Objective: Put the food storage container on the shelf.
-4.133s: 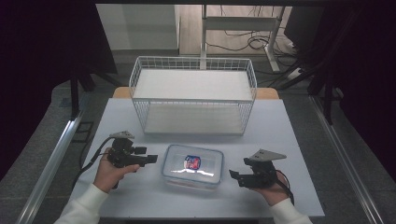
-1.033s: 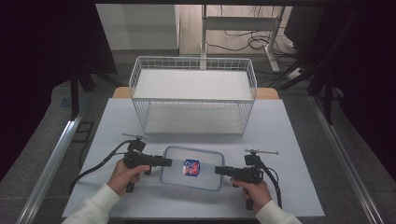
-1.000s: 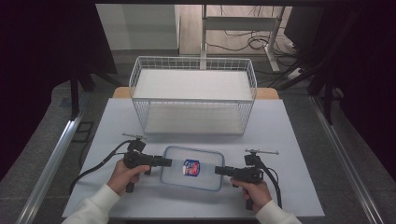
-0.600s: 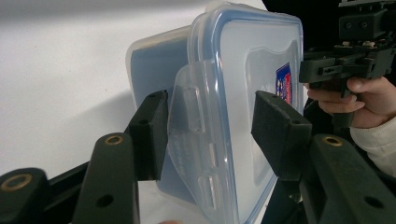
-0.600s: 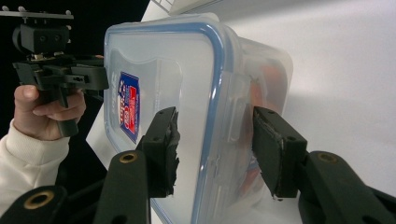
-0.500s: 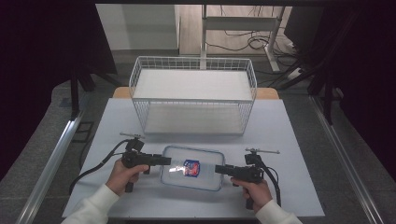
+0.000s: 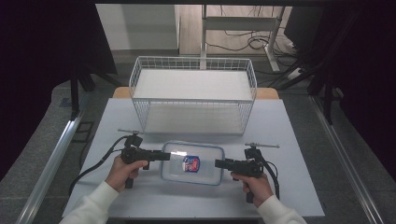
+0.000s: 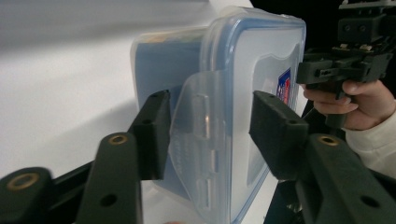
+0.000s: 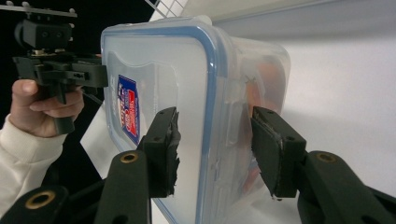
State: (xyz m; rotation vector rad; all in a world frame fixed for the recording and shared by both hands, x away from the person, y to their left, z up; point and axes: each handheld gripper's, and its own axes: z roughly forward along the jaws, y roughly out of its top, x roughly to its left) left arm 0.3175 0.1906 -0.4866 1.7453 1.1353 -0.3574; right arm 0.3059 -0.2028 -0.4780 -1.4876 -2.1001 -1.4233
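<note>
1. Nearest me, both hands have come in to the short ends of the clear container (image 7: 192, 163). About four seconds back the grippers lay turned away on the table; now each points straight at an end clip.
2. Left gripper (image 7: 164, 156): its jaws have just been closing. They straddle the end flap (image 8: 198, 140), one pad under the box edge, one over the lid. A gap shows on the lid side, so no firm pinch yet.
3. Right gripper (image 7: 219, 164): jaws half-wide, bracketing the opposite latch (image 9: 233, 116); I cannot tell whether the pads touch.
4. My reading: the work is at the clips. Either the lid gets unlatched or the box gets lifted from both ends.
5. The container: rectangular, see-through, blue-rimmed lid with a red-and-blue sticker (image 7: 191, 163); something orange shows inside. It sits flat on the white table (image 7: 289, 140), near the front edge.
6. Beyond it, well apart, a white wire basket (image 7: 194, 95) stands.
</note>
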